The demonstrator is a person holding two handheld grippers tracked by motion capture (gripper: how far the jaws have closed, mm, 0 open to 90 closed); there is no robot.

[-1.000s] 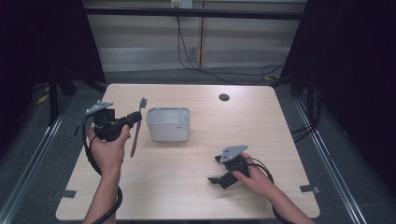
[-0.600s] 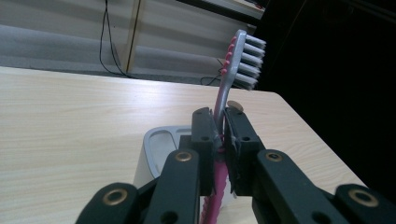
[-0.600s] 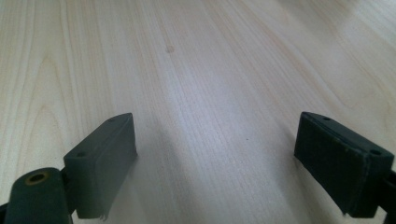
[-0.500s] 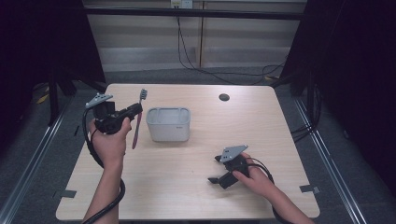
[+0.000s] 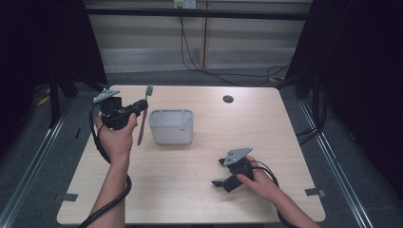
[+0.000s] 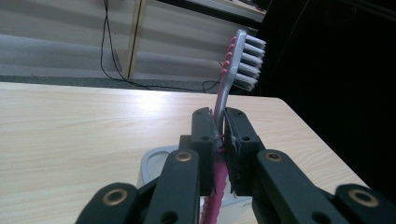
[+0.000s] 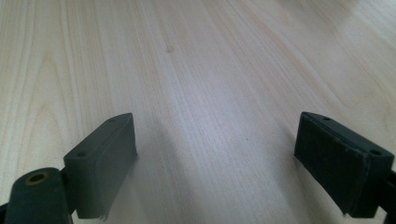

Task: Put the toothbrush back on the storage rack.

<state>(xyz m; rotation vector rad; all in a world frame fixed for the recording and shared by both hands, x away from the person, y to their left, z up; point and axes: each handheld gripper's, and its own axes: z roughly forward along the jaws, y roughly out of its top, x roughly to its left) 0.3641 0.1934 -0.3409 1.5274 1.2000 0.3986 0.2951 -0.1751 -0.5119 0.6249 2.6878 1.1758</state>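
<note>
Here, toothbrush (image 6: 223, 93) near-upright, bristles topmost, clamped in left hand-held gripper (image 6: 220, 142), right hand-held gripper (image 7: 215, 158) apart.

lab | bare wooden table (image 5: 199, 190) | dark curtains (image 5: 361, 71) | floor cables (image 5: 204, 66)

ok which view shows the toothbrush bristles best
The left gripper view: the toothbrush stands upright and close, clamped at its neck by the left gripper, with the white bristles sharp against the dark background. In the high view the toothbrush is small, beside the grey container, its head a blur. The right gripper view looks at bare table.
</note>
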